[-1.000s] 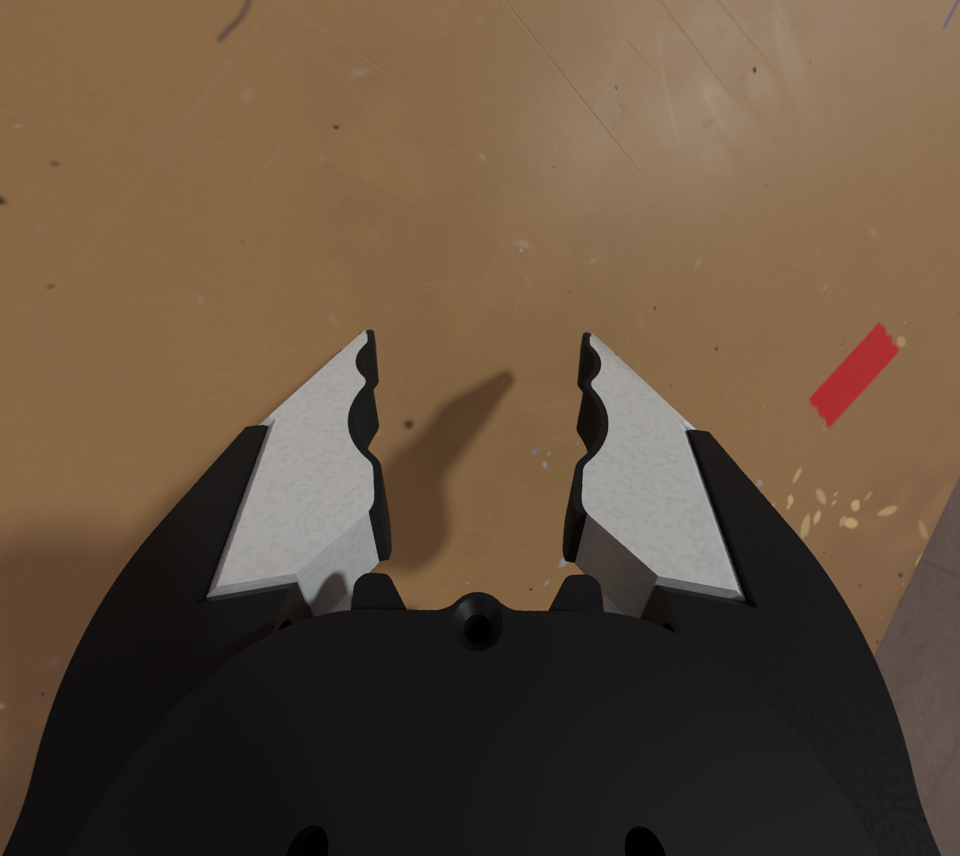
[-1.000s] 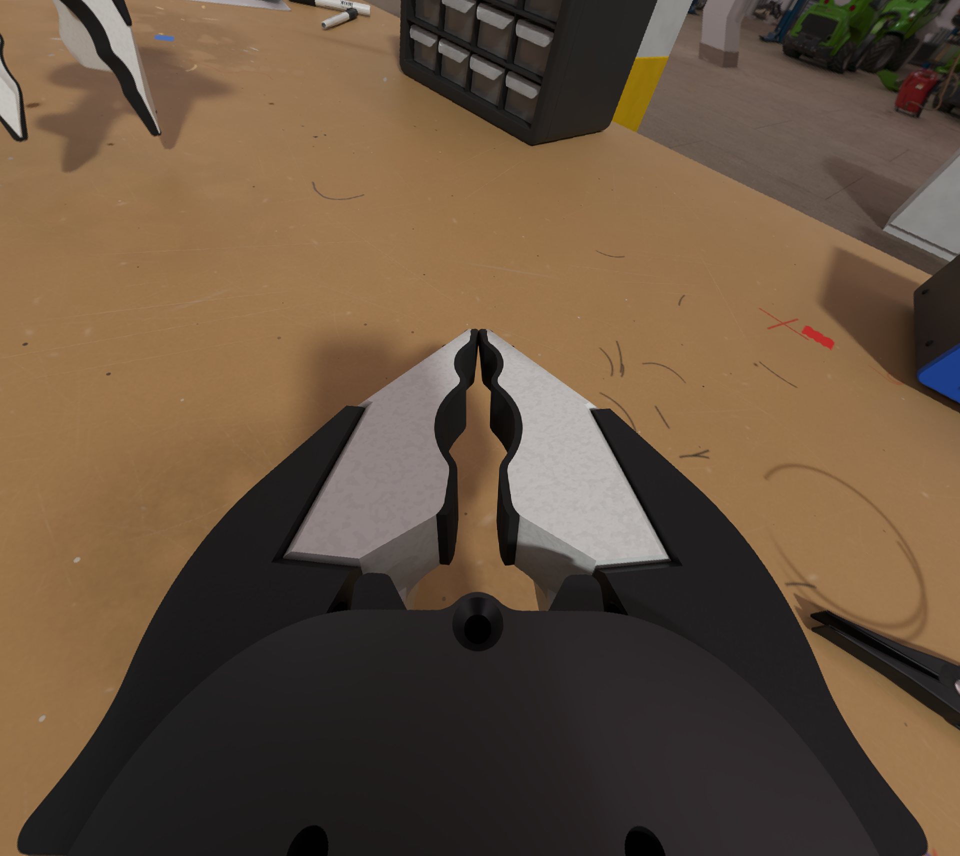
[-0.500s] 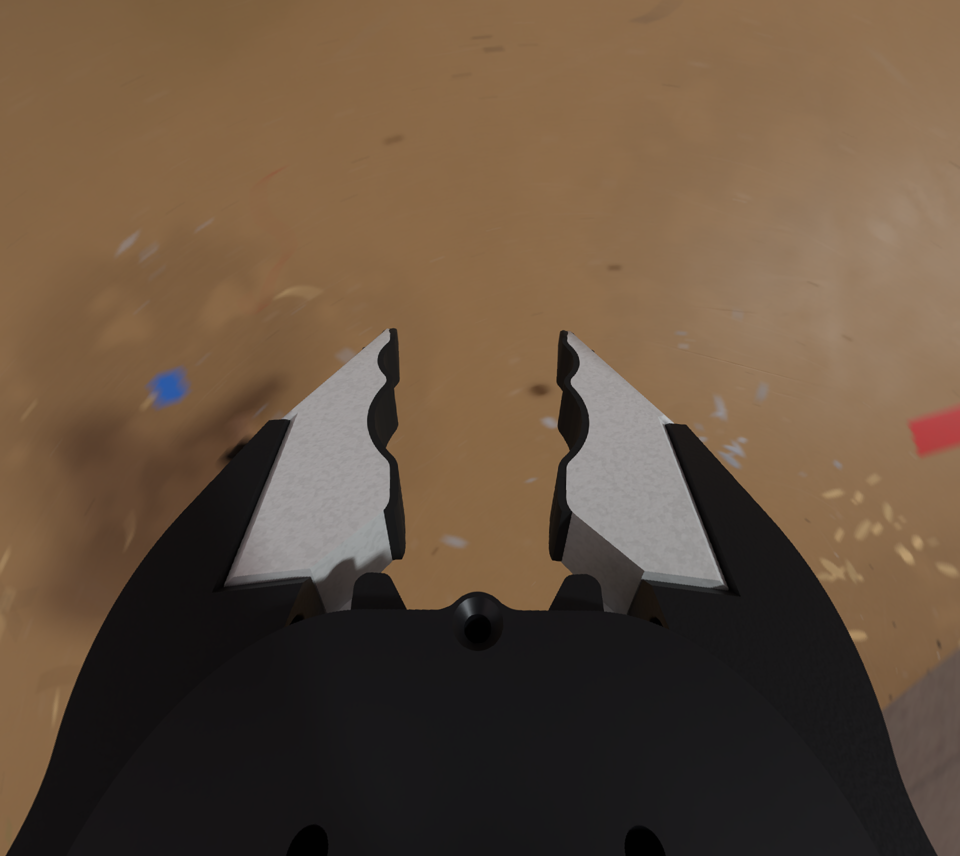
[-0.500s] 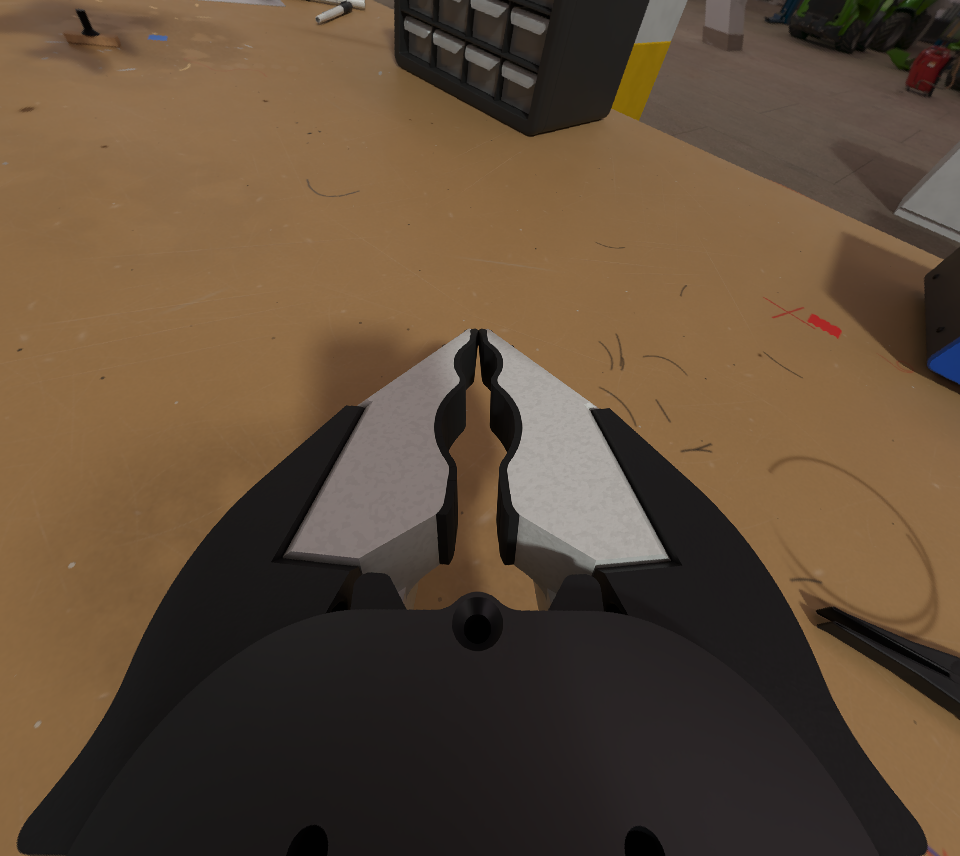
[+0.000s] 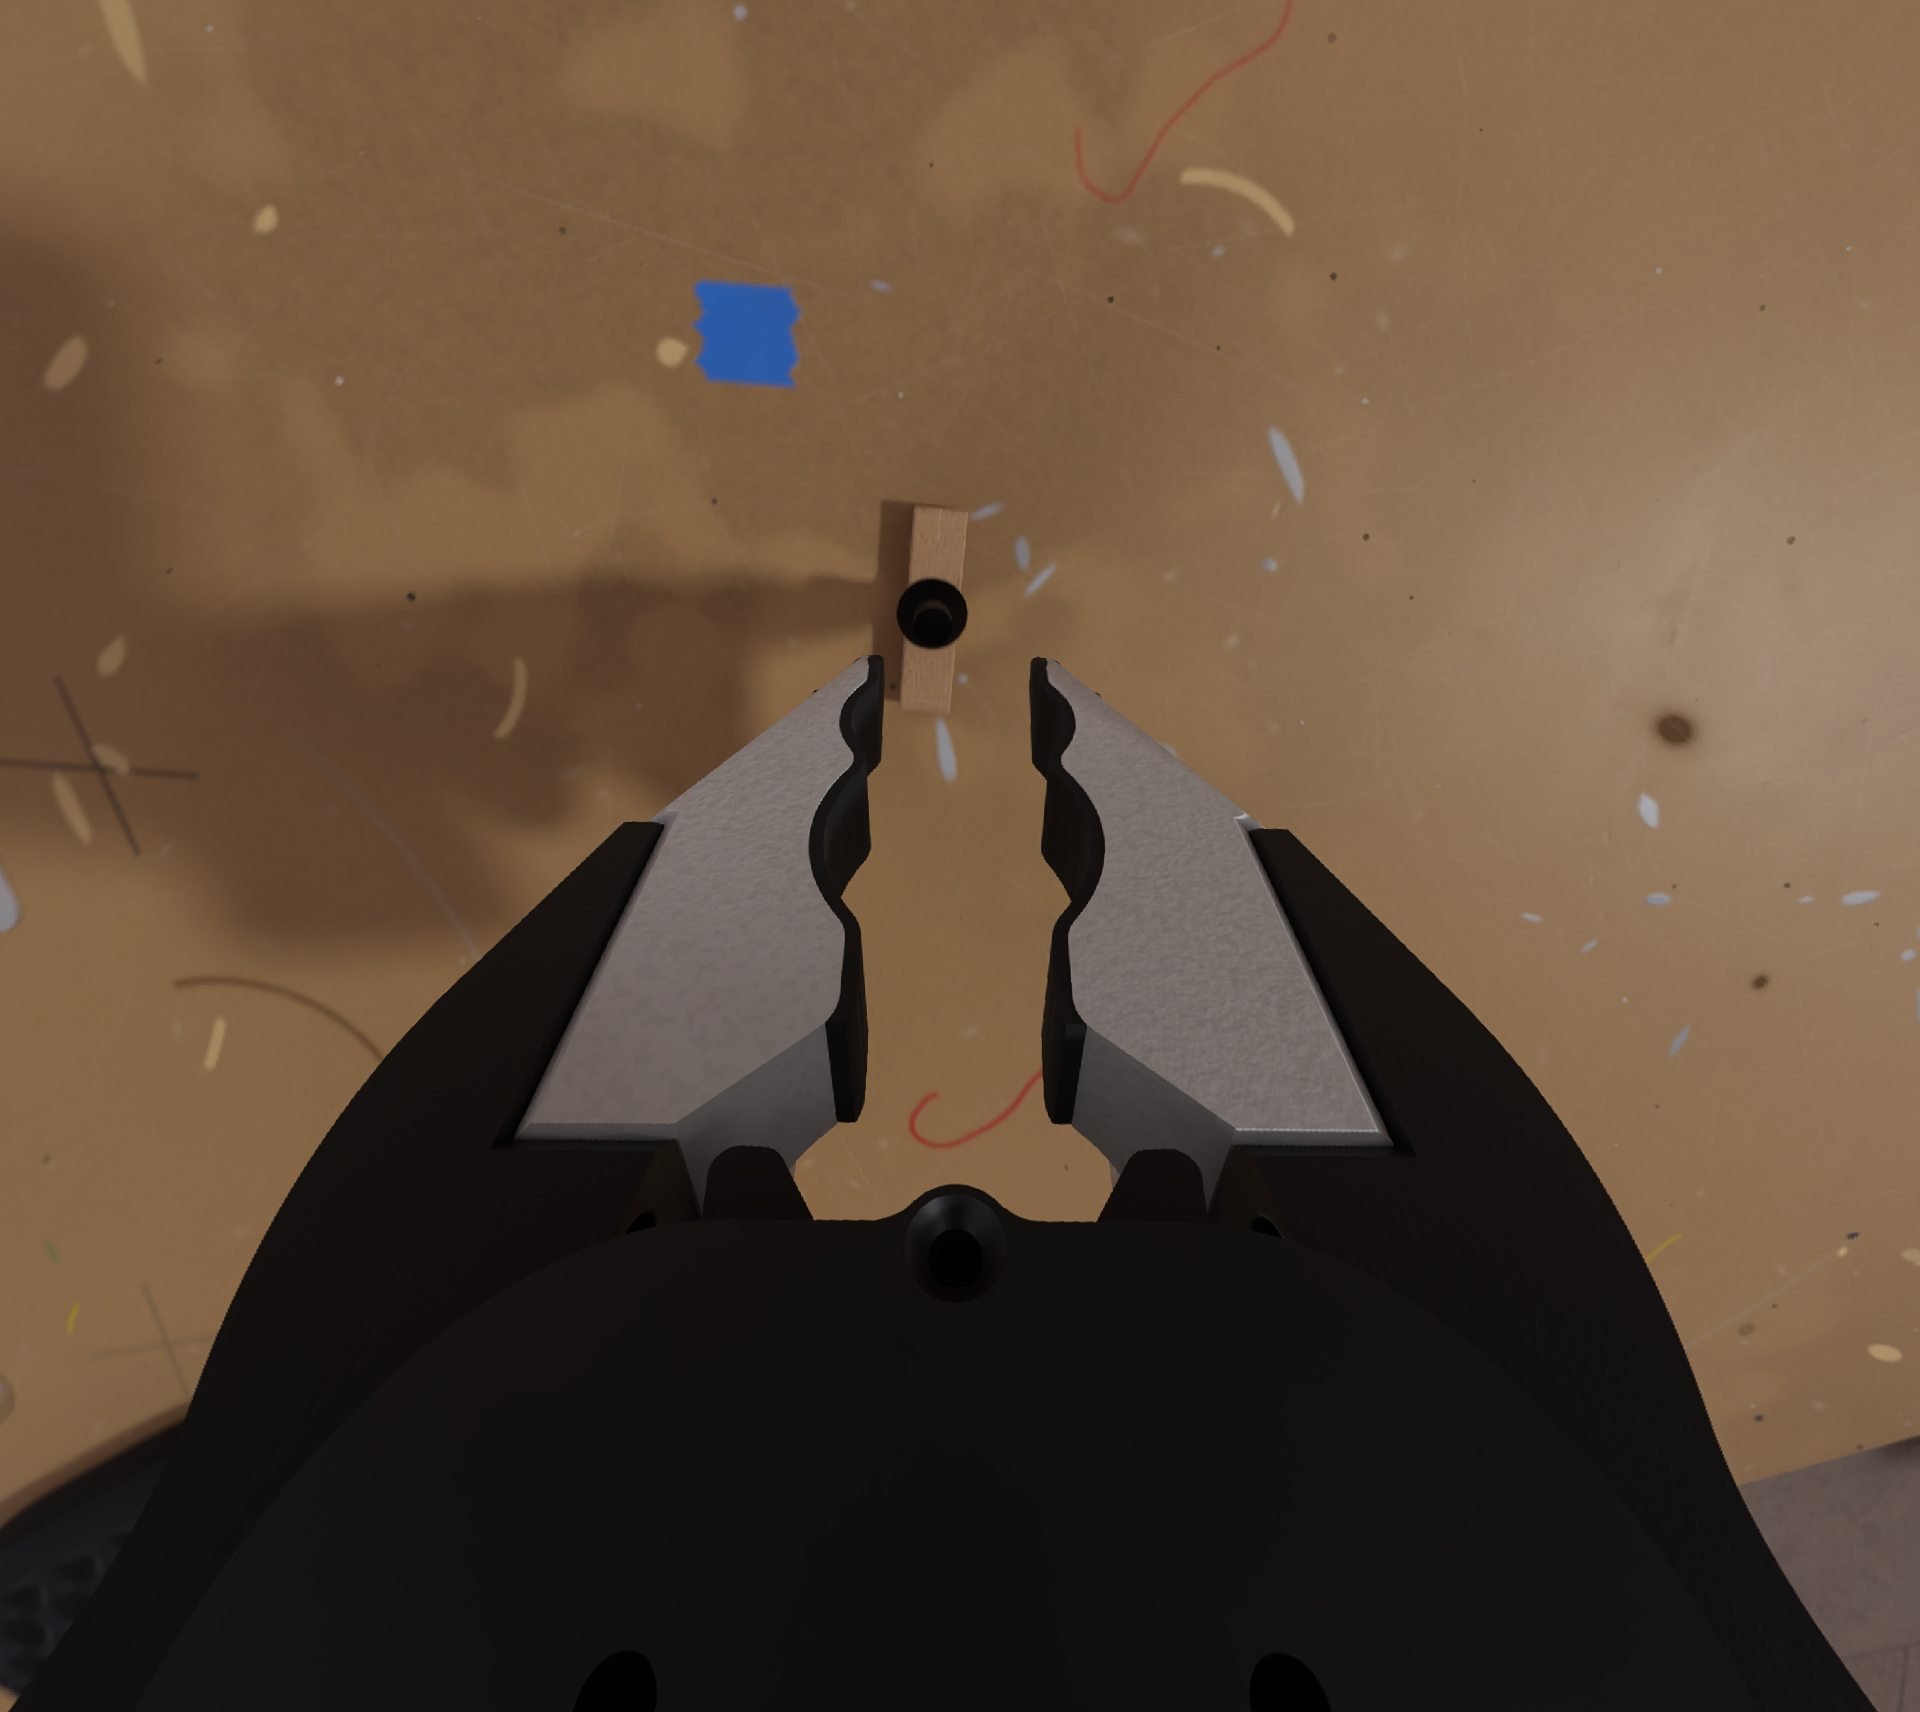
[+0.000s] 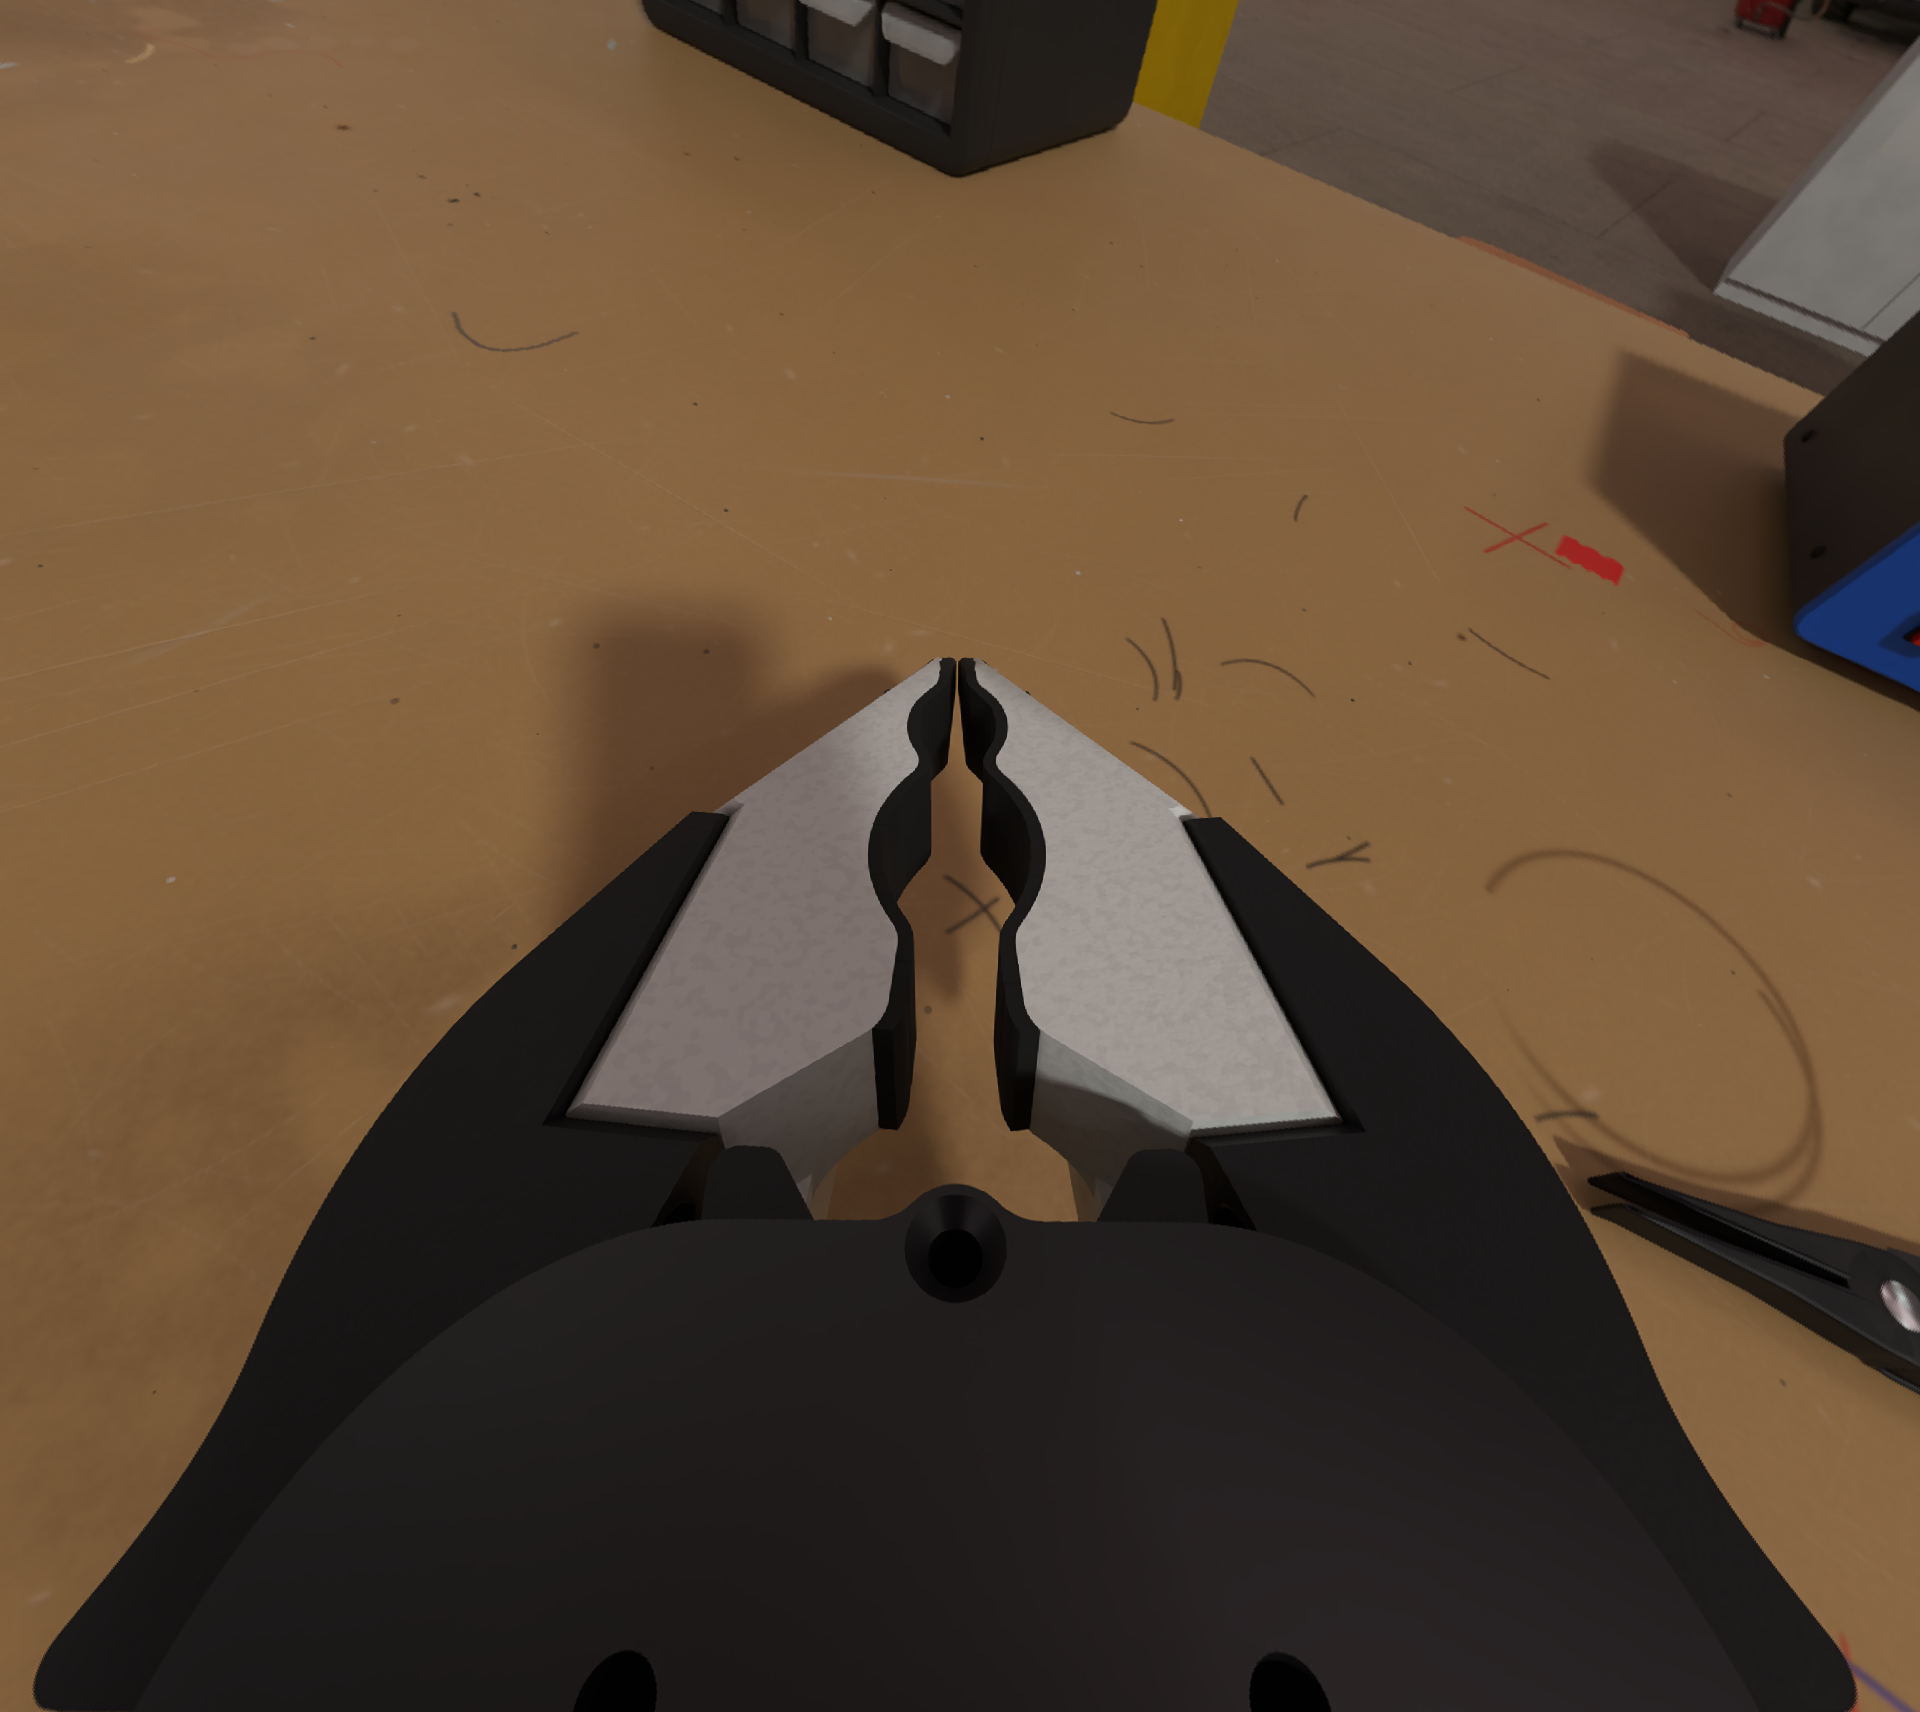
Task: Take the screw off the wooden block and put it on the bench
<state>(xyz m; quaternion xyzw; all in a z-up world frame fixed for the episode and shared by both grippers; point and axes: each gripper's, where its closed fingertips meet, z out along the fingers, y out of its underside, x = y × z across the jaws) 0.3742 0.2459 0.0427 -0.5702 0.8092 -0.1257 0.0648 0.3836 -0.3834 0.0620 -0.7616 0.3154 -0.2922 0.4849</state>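
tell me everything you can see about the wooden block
The wooden block is a small, narrow strip of pale, light-grained wood lying flat on the brown bench, its long side running away from the camera. A black screw stands in it near the middle, seen head-on from above. The block lies just beyond the fingertips of the open left gripper, slightly toward the left finger; no finger touches it. A blue tape patch lies farther off.
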